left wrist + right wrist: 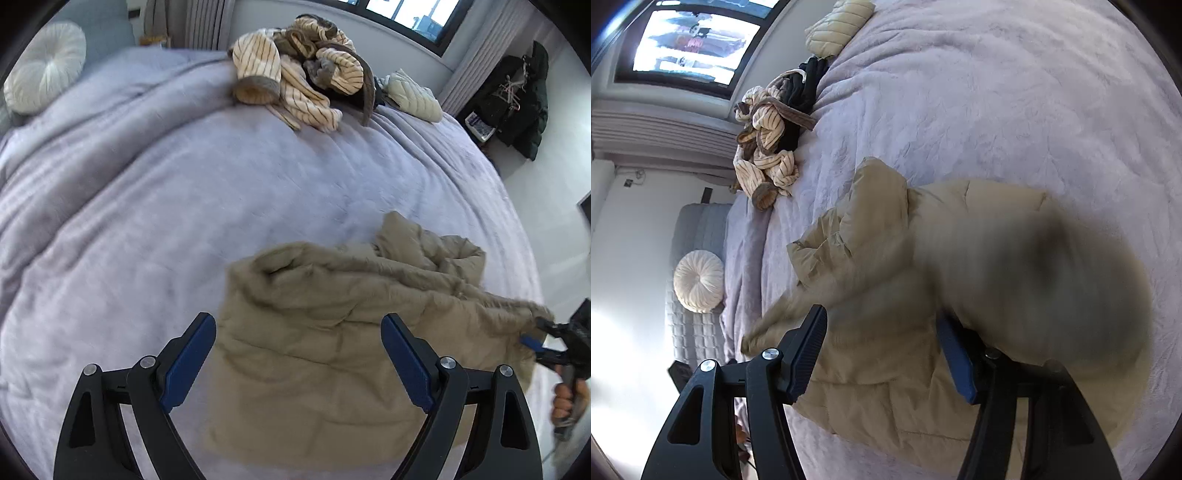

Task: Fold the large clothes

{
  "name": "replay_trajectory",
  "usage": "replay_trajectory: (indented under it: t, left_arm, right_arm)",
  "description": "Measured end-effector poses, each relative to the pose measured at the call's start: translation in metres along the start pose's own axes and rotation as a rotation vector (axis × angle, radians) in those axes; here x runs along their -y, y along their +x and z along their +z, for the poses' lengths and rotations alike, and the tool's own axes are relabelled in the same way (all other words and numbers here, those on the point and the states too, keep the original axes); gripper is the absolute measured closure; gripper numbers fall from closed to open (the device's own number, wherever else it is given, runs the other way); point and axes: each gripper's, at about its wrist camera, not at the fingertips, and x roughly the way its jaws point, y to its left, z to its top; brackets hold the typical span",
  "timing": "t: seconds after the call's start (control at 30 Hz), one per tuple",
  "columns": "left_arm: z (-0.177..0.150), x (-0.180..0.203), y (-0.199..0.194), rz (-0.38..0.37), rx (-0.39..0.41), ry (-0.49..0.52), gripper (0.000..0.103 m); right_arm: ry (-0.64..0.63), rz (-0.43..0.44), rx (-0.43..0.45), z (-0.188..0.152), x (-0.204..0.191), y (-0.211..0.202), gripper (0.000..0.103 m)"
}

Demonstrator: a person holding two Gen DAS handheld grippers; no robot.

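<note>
A tan puffer coat [332, 332] with a fur-trimmed hood lies partly folded on the lilac bed cover [147, 203]. My left gripper [299, 354] is open and empty, hovering above the coat's near left part. My right gripper [882, 350] is open over the coat [879, 236]; a blurred, fur-edged fold of the coat drapes over its right finger. The right gripper also shows in the left wrist view [535, 339] at the coat's right edge, held by a hand.
A heap of cream striped and dark clothes [299, 74] and a folded cream quilted garment [413, 96] lie at the bed's far side. A round white cushion [44, 66] sits by the headboard. Dark coats [524, 99] hang beside the window.
</note>
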Motion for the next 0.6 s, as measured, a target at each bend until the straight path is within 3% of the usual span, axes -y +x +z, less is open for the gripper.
replay_trajectory:
  t: [0.07,0.1,0.17,0.23,0.4,0.5,0.6]
  left_arm:
    - [-0.003,0.001,0.003,0.018,0.011,0.017,0.014]
    - [-0.006,0.004,0.008,0.003,0.003,0.029,0.025]
    - [-0.011,0.011,0.020,-0.021,-0.026,0.050,0.029]
    - [-0.018,0.028,0.036,-0.048,-0.042,0.102,0.039]
    - [-0.020,0.068,0.069,0.022,0.011,0.219,0.039]
    - [-0.004,0.055,0.092,0.064,0.024,0.155,0.039]
    - [0.013,0.032,0.112,0.066,0.021,0.052,0.039]
  right_arm:
    - [-0.016,-0.003,0.013,-0.007,-0.002,-0.006,0.041]
    - [-0.035,-0.014,0.022,-0.010,-0.004,-0.009,0.046]
    - [-0.082,-0.080,0.024,-0.018,-0.005,-0.011,0.073]
    - [-0.125,-0.139,0.017,-0.022,-0.003,-0.009,0.082]
    - [-0.236,-0.273,0.054,-0.022,0.002,0.002,0.083]
    - [-0.254,-0.360,0.129,-0.008,0.014,0.001,0.083]
    - [-0.207,-0.377,0.149,0.007,0.034,0.004,0.085]
